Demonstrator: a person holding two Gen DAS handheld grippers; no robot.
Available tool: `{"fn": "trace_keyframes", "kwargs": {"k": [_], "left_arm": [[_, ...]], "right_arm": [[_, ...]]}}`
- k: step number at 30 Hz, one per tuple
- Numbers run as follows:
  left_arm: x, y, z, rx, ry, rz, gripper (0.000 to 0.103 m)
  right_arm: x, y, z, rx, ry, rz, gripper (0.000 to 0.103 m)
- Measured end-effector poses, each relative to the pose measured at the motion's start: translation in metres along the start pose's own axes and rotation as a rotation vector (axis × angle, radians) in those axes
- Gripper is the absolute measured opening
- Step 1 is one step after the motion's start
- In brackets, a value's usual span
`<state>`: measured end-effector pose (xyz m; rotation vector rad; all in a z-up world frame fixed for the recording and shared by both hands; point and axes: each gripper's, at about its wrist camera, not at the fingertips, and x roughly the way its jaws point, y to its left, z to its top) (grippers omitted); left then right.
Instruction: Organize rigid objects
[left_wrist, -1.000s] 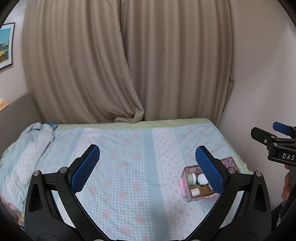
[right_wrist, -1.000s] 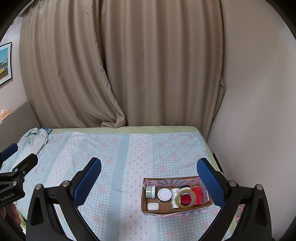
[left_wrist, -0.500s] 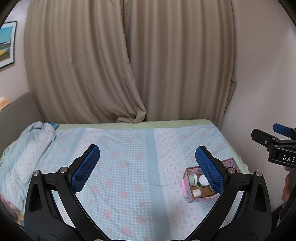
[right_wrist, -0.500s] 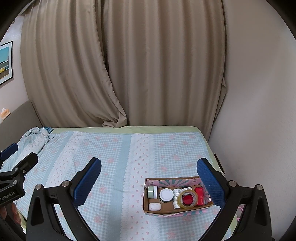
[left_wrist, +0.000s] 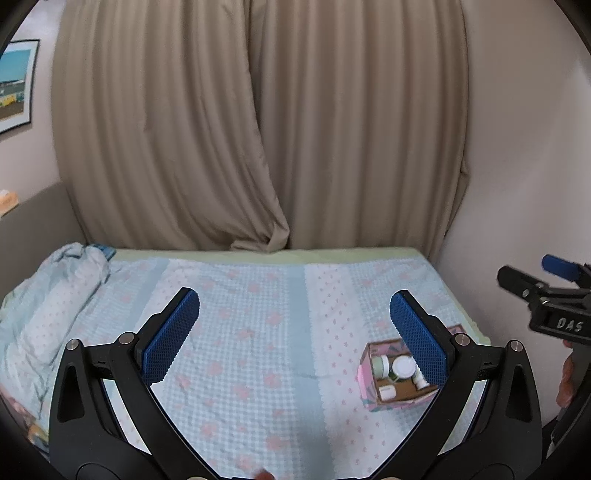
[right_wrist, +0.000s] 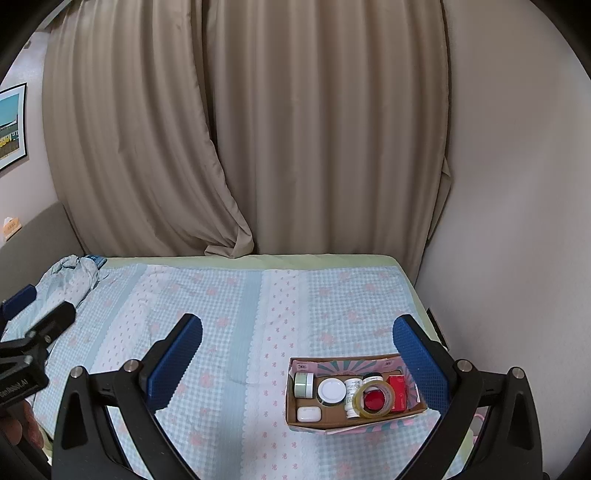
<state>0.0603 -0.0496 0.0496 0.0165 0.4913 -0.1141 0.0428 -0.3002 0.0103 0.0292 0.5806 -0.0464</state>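
A small open cardboard box (right_wrist: 325, 419) with pink patterned sides sits on the bed at the right. Inside lie a green jar (right_wrist: 304, 384), a white-lidded jar (right_wrist: 331, 390), a white bottle (right_wrist: 351, 395), a tape roll (right_wrist: 373, 397), a red box (right_wrist: 398, 391) and a small white case (right_wrist: 308, 414). The box also shows in the left wrist view (left_wrist: 384, 400). My right gripper (right_wrist: 297, 356) is open and empty, held above the bed with the box near its right finger. My left gripper (left_wrist: 295, 336) is open and empty, further left.
The bed has a blue checked quilt (right_wrist: 229, 332) with pink flowers. A crumpled blanket (left_wrist: 48, 302) lies at its left end. Beige curtains (right_wrist: 277, 147) hang behind. A wall (right_wrist: 517, 240) runs close along the right side of the bed.
Both grippers have drawn back and up slightly; the box looks a little smaller and lower in both views. Both stay open.
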Motion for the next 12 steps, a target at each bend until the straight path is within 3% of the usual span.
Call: {"fn": "trace_keyframes", "kwargs": {"k": [5,12], "left_arm": [[0.0035,-0.0056,0.0031,0.01,0.011,0.065,0.103],[0.004,-0.003,-0.0021,-0.028,0.01,0.034,0.103]], "right_arm": [[0.0009,-0.0009,-0.0002,0.0,0.0,0.0,0.103],[-0.0002,-0.0012,-0.0008,0.004,0.004,0.003,0.103]]}}
